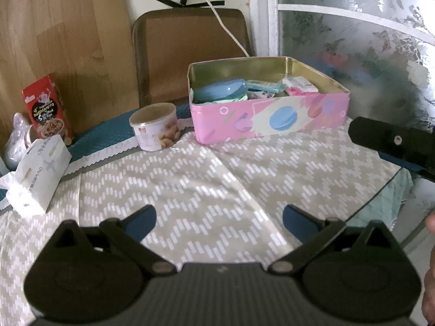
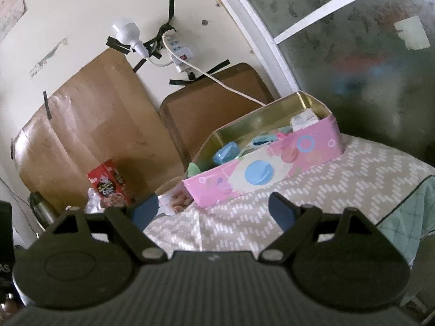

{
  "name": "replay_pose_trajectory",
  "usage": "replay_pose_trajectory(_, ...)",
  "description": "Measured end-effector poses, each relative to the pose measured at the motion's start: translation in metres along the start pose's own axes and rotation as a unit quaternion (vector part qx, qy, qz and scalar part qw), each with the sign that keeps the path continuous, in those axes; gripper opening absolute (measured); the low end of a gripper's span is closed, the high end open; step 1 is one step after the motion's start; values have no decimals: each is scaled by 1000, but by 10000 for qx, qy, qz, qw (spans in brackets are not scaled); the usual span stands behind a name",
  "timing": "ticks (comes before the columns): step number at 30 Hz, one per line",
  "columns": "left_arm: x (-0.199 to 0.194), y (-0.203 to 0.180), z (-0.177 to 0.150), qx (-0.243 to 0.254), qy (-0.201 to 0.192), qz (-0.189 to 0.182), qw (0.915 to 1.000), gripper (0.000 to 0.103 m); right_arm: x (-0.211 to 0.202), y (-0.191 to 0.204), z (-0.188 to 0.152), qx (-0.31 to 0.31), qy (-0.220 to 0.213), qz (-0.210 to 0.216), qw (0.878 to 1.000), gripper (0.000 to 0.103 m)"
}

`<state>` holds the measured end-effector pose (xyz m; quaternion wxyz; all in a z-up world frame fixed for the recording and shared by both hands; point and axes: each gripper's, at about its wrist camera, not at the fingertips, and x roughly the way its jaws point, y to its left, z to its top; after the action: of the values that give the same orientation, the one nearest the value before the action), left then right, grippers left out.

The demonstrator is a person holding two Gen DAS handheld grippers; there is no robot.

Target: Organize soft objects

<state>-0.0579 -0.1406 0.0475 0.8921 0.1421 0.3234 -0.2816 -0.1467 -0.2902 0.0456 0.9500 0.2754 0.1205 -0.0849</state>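
Observation:
A pink tin box [image 1: 272, 119] with a gold inside stands at the far side of the table, without a lid. It holds a blue case [image 1: 220, 89], teal packets and a white and pink packet [image 1: 299, 84]. My left gripper [image 1: 218, 221] is open over the patterned cloth [image 1: 190, 184], well short of the box, with nothing between its fingers. In the right wrist view the same box [image 2: 261, 171] lies ahead, and my right gripper [image 2: 213, 210] is open and empty above the cloth. Part of the right gripper's black body [image 1: 394, 141] shows at the right edge of the left wrist view.
Left of the box stand a round snack can [image 1: 156, 130], a red cereal box [image 1: 47, 108] and a white tissue pack [image 1: 38, 174]. A brown chair back [image 1: 187, 51] and a wooden board [image 1: 62, 49] lean behind the table. A green quilted cloth [image 2: 402, 217] hangs at the table's right edge.

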Motion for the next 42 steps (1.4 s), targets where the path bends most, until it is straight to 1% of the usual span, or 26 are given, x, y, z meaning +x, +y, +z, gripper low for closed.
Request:
replay_pose_trajectory(6,14,0,0,31,130,12,9999,103,12,-6,-3,46,123,-60,9999,90)
replay_pose_trajectory(10,23,-1,0,109,200,40,9997,103,17,-8,-3,77,110,-134,9998,90)
replay_pose_trajectory(18,37,1,0,102,355,-14,9993,103,26,-8,-6,-37,36,-281,9996,90)
replay_pose_trajectory(23,43,4,0,81,414,-25,9991,103,33,-9,-7,-31,110,-301,9995,90)
replay_pose_trajectory(30,50,3,-2,111,514,-131,9985,103,40,-8,-9,-33,188,-343,9992,90)
replay_pose_trajectory(36,51,6,-2,110,520,-186,9984,103,43,-8,-11,-44,219,-362,9991,90)
replay_pose_trajectory(42,50,5,-3,136,483,-161,9986,103,45,-8,-10,-47,211,-368,9991,90)
